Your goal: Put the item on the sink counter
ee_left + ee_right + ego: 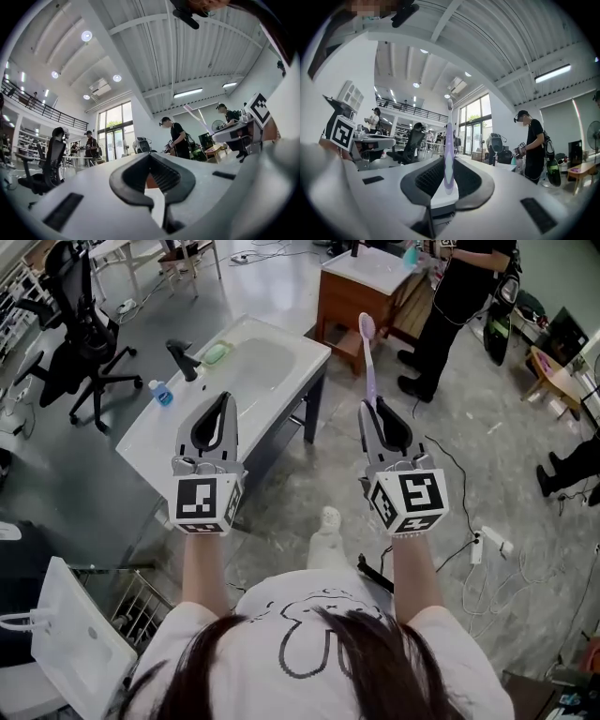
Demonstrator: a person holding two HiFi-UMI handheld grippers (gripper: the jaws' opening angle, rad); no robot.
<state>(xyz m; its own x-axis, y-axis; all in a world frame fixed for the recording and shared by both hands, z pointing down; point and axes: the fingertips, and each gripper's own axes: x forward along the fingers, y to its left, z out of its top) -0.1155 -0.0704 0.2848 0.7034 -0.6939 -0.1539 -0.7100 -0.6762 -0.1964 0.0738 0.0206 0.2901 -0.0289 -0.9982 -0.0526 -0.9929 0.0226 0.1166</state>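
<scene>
A purple toothbrush (369, 357) sticks out forward from my right gripper (373, 407), whose jaws are shut on its handle. In the right gripper view the toothbrush (448, 145) stands upright between the ribbed pads of that gripper (448, 163). My left gripper (223, 401) hovers over the near edge of the white sink counter (159, 432), jaws shut with nothing in them. The left gripper view shows this gripper (150, 155) with its tips together. The right gripper hangs over the floor, to the right of the counter.
On the counter stand a black faucet (184, 358), a green soap (216, 353) and a small blue bottle (161, 393). A black office chair (80, 334) is to the left. Behind are a wooden cabinet (361, 292) and a person in black (459, 306). Cables (487, 545) lie at right.
</scene>
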